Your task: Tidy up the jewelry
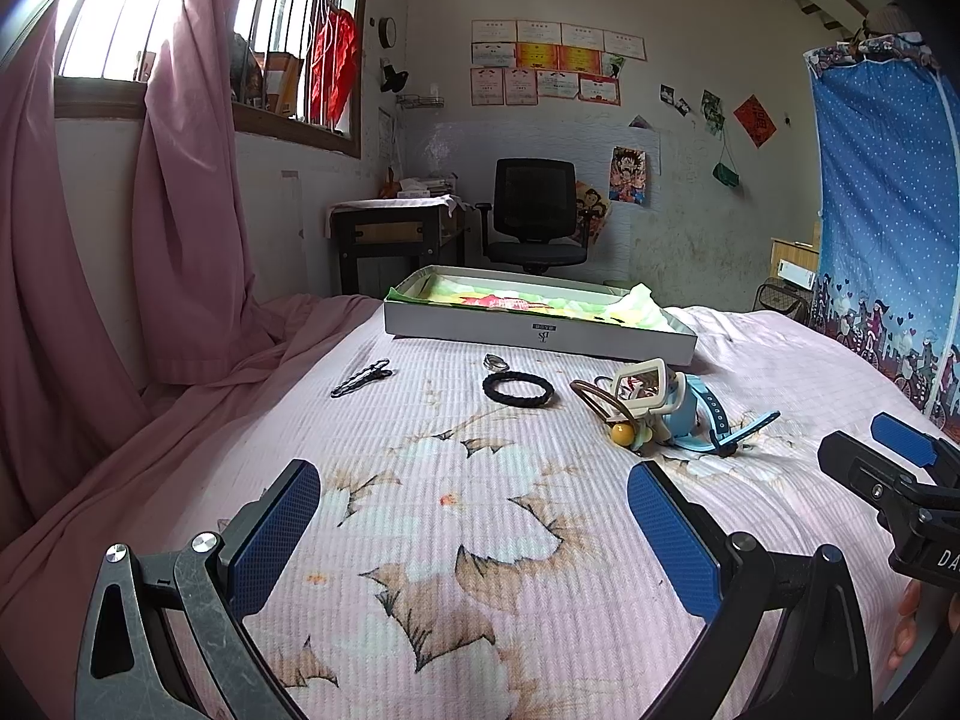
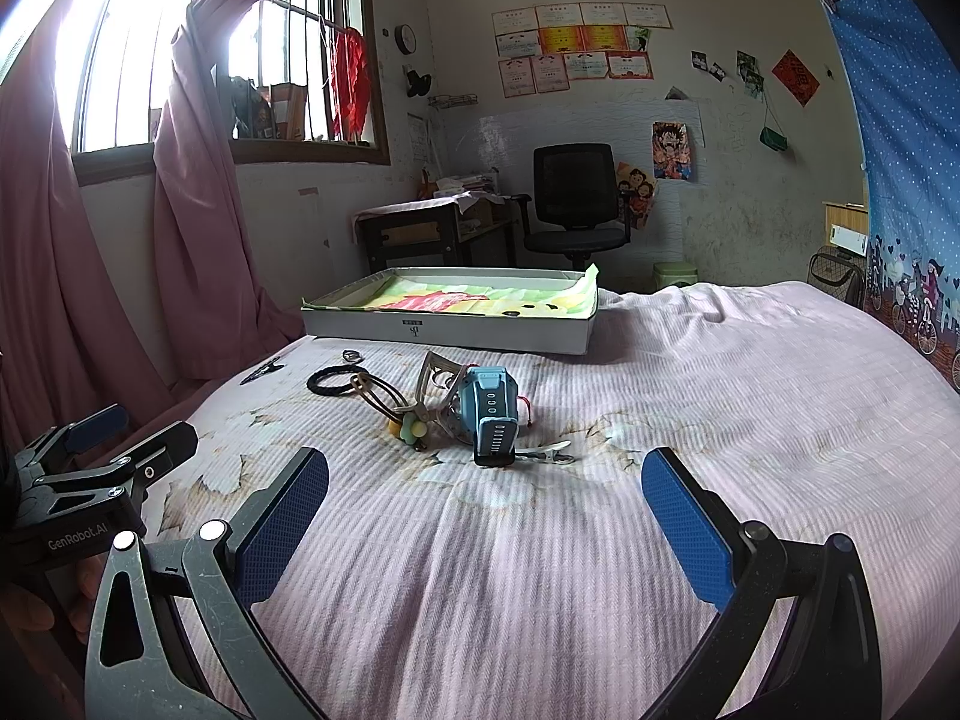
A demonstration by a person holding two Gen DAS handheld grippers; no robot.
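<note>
Hovering over the bed (image 1: 456, 540), the left tool (image 1: 474, 534) and right tool (image 2: 486, 534) both gape wide, gripping nothing. Ahead lie a blue watch (image 2: 491, 414), black hair tie (image 1: 517, 388) and hair clip (image 1: 360, 379), near the shallow box (image 1: 540, 333).

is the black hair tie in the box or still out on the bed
Out. The hair tie lies flat on the bedspread, in front of the box, not inside it.
</note>
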